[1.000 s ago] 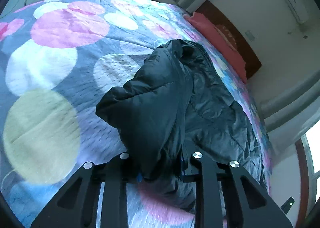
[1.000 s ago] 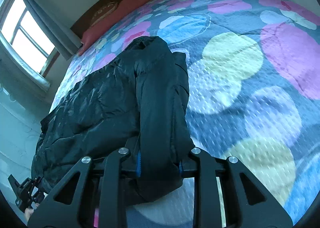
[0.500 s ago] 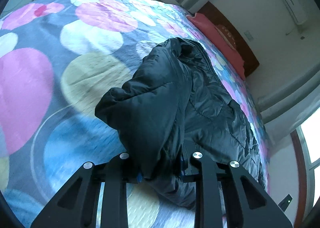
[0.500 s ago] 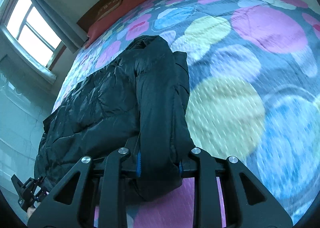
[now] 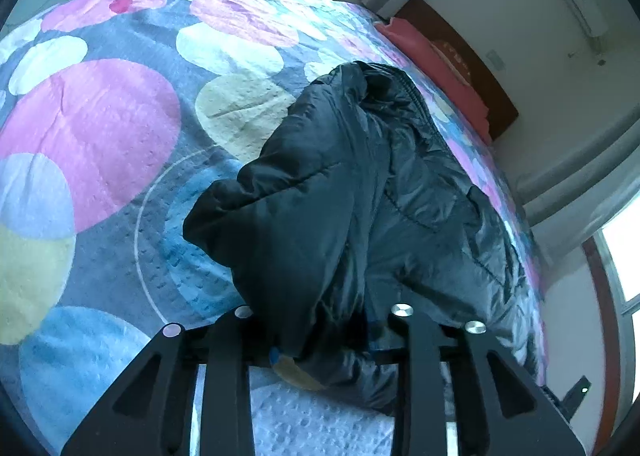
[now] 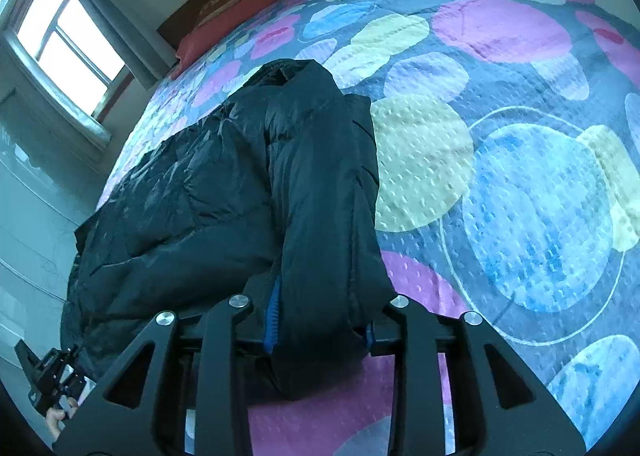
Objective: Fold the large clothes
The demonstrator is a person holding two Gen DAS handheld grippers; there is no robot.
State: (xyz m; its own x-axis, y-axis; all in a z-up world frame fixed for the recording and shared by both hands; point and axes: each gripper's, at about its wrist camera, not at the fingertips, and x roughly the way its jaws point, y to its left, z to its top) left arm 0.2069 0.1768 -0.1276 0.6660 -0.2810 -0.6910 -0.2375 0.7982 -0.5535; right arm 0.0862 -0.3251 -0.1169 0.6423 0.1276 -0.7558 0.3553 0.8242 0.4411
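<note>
Left tool (image 5: 324, 340) and right tool (image 6: 320, 320) each clamp a fold of the black jacket (image 5: 360, 196) above the bed (image 5: 100, 136).

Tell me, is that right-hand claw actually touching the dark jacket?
Touching. In the right wrist view, the right gripper is shut on a fold of the jacket, whose fabric fills the space between the fingers and bulges out beyond them.

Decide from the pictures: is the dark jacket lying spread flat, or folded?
Partly folded: one side of the jacket is lifted over its body, pinched by both the left gripper and right gripper.
</note>
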